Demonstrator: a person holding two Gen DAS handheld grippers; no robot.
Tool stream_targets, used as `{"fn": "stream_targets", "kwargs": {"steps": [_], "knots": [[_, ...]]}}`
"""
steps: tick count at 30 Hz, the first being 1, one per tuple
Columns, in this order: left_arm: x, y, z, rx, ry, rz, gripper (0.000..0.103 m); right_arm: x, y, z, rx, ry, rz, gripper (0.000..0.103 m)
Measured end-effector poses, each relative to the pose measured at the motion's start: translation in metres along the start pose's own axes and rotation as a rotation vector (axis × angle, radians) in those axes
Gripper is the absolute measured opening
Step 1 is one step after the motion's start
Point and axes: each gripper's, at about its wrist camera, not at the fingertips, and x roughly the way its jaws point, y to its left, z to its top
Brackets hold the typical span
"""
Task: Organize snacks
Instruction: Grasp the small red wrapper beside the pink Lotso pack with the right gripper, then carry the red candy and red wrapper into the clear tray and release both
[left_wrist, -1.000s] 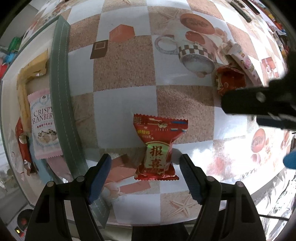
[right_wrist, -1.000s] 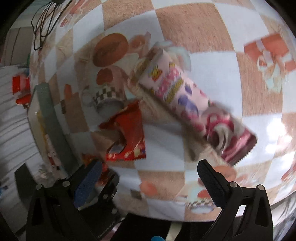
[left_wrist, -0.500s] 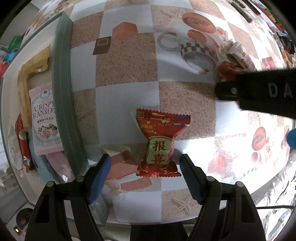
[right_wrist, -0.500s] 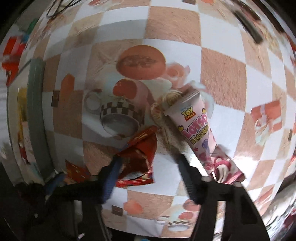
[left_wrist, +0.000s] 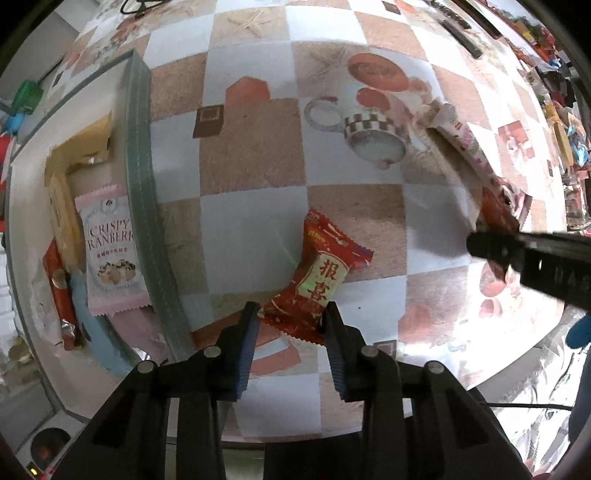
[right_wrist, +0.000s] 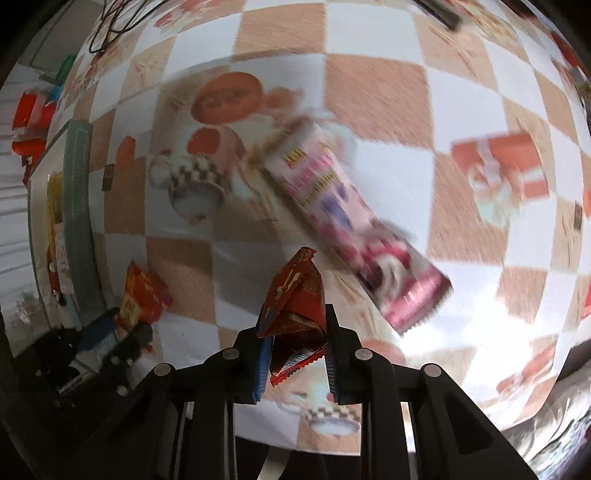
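Left claw: aimed straight down and closing; the lower end of the red-and-gold packet is caught between the two blue pads, so a pinch is being made on it.
Why that end: the packet's crimped tail is thin and flat, easy to trap, and the printed body is left free above the pads.
Red-and-gold packet: seen tilted, its top corner leaning away toward the right, the bottom edge drawn up off the checked surface, it seems, though lift cannot be confirmed.
Right claw: pressed together on a crumpled red wrapper; the wrapper is folded into a peak that sticks up past the pads.
Why held so: a soft, creased pack is grabbed wherever it bunches, and the fold is simply squeezed.
Beside it: the long pink snack tube is left lying diagonally on the surface, blurred, well clear of the pads.
Destination: the grey-rimmed tray at the left edge is judged the place for sorted snacks; a pink cranberry packet and yellow packs are already laid inside, side by side.
Stage: two packs gripped at once, one per hand, carrying to the tray not yet done.
Risk: a slip of the tilted packet from such a shallow bite.
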Motion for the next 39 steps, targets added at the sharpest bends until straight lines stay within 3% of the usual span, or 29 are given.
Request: {"fn": "stream_targets", "kwargs": {"steps": [11, 18, 24, 29, 30, 32, 39], "knots": [[-0.002, -0.007, 0.010, 0.019, 0.012, 0.010, 0.039, -0.013, -0.035, -0.046, 0.033, -0.006, 0.012, 0.026], [0.002, -0.022, 0.016, 0.058, 0.004, 0.035, 0.049, -0.006, -0.061, -0.065, 0.042, -0.002, 0.017, 0.026], [0.000, -0.030, 0.026, 0.057, -0.004, 0.032, 0.056, 0.001, -0.059, -0.075, 0.043, 0.004, 0.018, 0.026], [0.003, -0.041, 0.033, 0.094, -0.010, 0.068, 0.056, 0.007, -0.060, -0.084, 0.043, 0.008, 0.020, 0.026], [0.004, -0.044, 0.035, 0.103, -0.010, 0.073, 0.051, 0.009, -0.060, -0.083, 0.043, 0.008, 0.020, 0.026], [0.004, -0.050, 0.035, 0.118, -0.018, 0.053, 0.031, 0.007, -0.058, -0.085, 0.042, 0.005, 0.020, 0.026], [-0.007, -0.058, 0.034, 0.127, -0.032, 0.049, 0.024, 0.008, -0.059, -0.086, 0.047, -0.003, 0.022, 0.026]]}}
